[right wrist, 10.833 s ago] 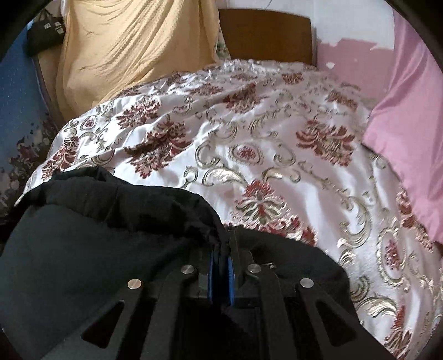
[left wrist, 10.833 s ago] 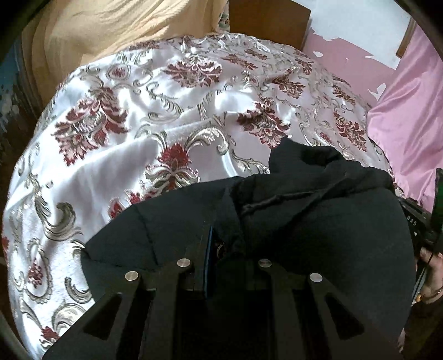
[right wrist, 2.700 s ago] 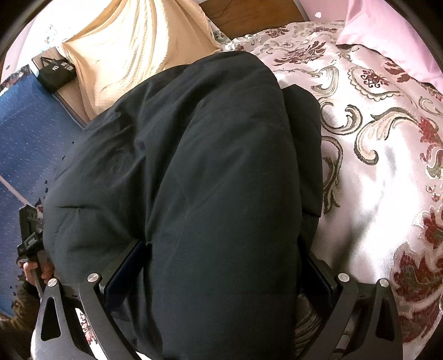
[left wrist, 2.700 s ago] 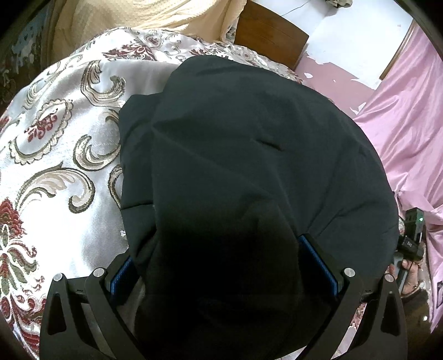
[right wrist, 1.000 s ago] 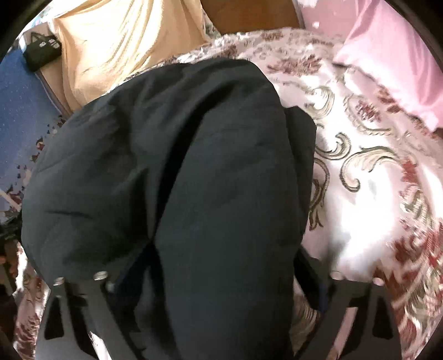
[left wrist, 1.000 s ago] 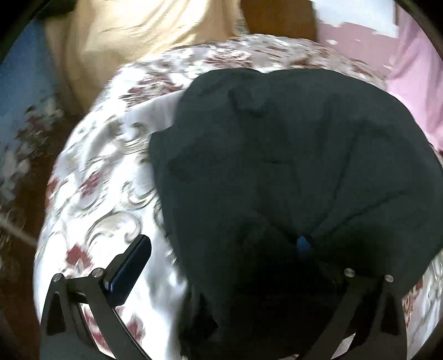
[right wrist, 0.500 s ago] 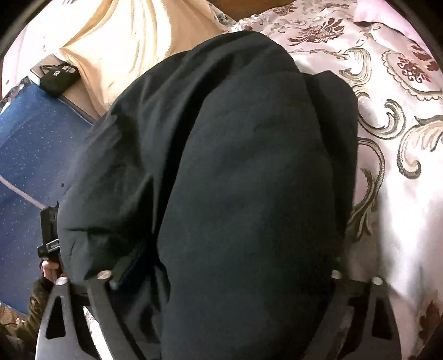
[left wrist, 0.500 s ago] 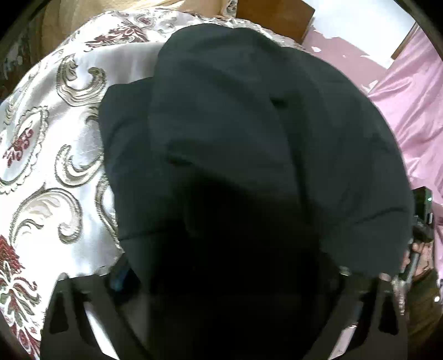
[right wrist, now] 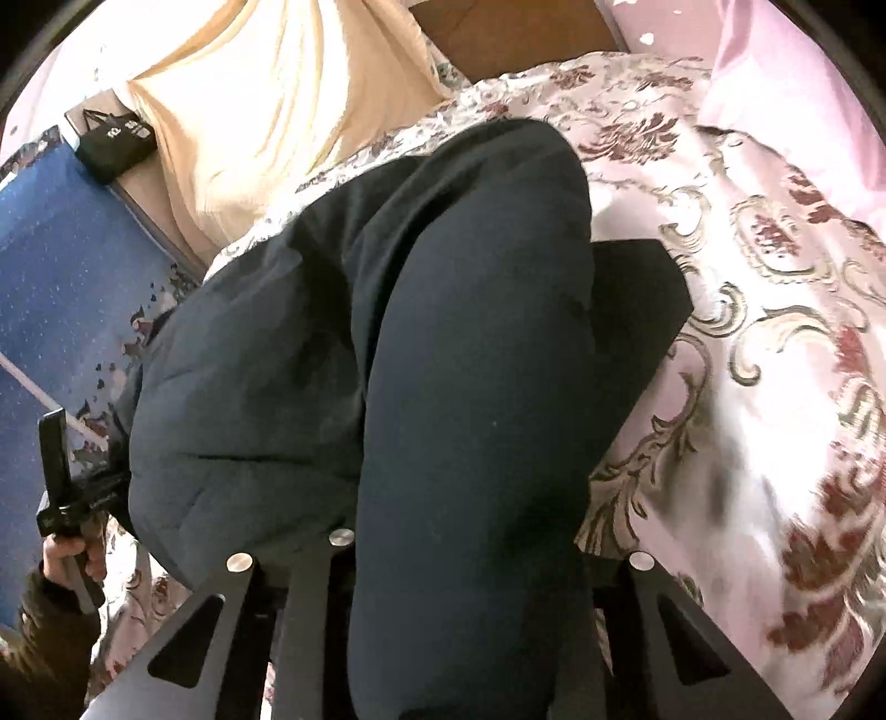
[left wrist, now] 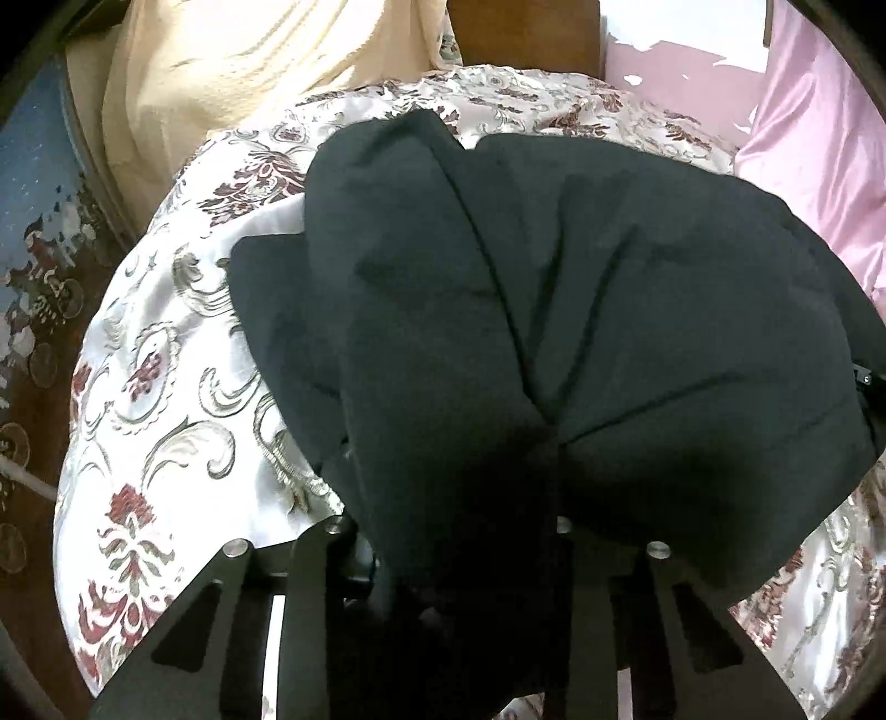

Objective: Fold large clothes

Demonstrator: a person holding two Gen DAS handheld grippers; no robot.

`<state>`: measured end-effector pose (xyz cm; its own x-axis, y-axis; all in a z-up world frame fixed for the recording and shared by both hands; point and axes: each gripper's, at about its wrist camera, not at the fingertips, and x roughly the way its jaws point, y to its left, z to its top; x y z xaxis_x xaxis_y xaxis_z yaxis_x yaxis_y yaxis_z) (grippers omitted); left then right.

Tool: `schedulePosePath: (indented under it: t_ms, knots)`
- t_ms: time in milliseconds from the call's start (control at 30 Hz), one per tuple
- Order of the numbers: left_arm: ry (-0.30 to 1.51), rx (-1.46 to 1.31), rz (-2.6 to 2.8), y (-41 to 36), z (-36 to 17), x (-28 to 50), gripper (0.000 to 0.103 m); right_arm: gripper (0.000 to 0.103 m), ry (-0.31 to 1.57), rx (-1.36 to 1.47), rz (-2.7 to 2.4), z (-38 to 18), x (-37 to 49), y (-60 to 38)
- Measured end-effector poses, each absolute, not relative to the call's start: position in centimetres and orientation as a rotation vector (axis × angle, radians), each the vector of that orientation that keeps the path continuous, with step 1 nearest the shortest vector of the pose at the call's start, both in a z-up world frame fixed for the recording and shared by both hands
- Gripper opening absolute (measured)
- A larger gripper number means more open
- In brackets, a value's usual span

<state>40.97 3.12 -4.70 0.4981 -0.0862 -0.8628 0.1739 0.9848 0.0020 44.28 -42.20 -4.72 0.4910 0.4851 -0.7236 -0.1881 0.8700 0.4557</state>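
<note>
A large black garment [left wrist: 554, 277] lies folded into a thick bundle on the floral satin bedspread [left wrist: 166, 415]. My left gripper [left wrist: 454, 498] is at the near left edge of the bundle. Its jaws are closing, and the cloth is gathered between them and hides the fingertips; creases run out from the pinch. In the right wrist view the same garment [right wrist: 443, 332] drapes over my right gripper [right wrist: 465, 554]. Those jaws are closing too, on a thick fold at the near right edge. The person's hand [right wrist: 66, 554] holding the left gripper shows at the lower left.
A cream blanket [left wrist: 249, 83] is heaped at the head of the bed beside a wooden headboard [left wrist: 526, 33]. Pink pillows [left wrist: 819, 138] line the right side. A black bag [right wrist: 113, 141] and a blue mat [right wrist: 66, 277] lie off the left of the bed.
Both pairs of jaws have narrowed from wide open onto the black cloth. The near edge has bunched and lifted a little, and more bedspread shows around the bundle.
</note>
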Motion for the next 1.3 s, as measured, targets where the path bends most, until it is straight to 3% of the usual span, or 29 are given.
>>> schedulePosePath:
  t_ms: [767,1033,1200,1300]
  knots:
    - [0.984,0.184,-0.167,0.5,2.2,23.2,0.020,0.020,0.820,0.204,0.383,3.4,25.8,-40.8]
    - [1.003,0.203,-0.157,-0.5,-0.2,20.2,0.021,0.021,0.848,0.203,0.351,1.3,22.6,-41.3]
    - [1.058,0.179,-0.108,-0.2,-2.4,20.5,0.033,0.034,0.912,0.208,0.298,-1.0,23.1,-41.4]
    - [1.090,0.171,-0.053,0.1,-3.2,20.6,0.049,0.055,0.976,0.180,0.250,-2.2,23.1,-41.3]
